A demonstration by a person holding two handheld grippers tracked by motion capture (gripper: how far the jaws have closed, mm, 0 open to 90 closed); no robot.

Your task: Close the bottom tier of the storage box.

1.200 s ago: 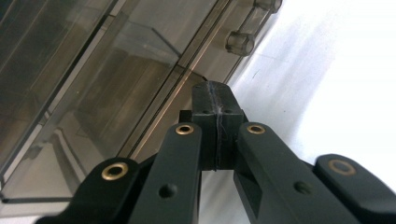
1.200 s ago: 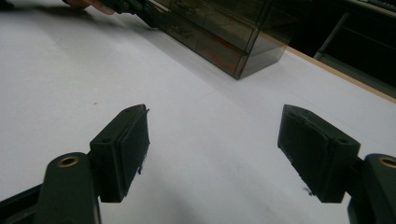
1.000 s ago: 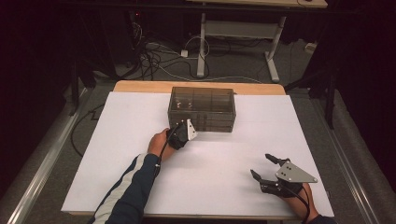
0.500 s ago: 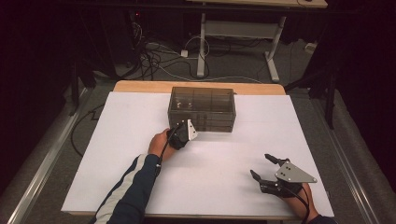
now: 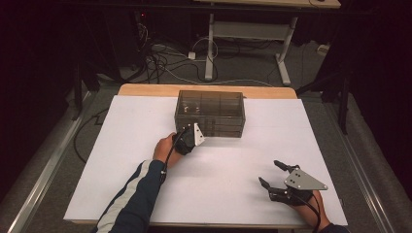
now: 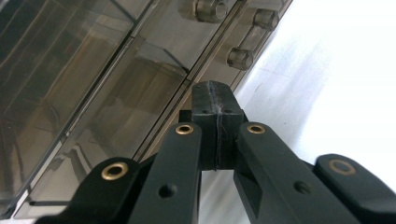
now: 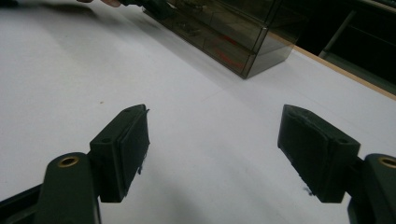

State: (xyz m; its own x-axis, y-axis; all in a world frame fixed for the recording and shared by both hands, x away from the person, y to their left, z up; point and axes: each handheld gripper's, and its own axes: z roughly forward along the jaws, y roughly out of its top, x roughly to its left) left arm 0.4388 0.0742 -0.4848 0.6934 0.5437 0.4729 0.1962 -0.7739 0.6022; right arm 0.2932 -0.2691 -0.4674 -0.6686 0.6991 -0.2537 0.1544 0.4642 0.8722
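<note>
The left tongs (image 5: 187,137), pressed together on nothing, nose against the smoked-plastic drawer cabinet (image 5: 210,113) at the high view's upper centre. Next they likely must spread to pinch a drawer knob (image 6: 240,58). The right tongs (image 5: 275,175) rest spread at lower right on the counter (image 5: 121,145).

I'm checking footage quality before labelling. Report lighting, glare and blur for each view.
High view: white table cover brightly lit, surroundings dark, image soft. Left gripper view: left gripper sharp, drawer box shows reflections, cover beyond washed out. Right gripper view: right gripper slightly soft, even light, faint shadows.
</note>
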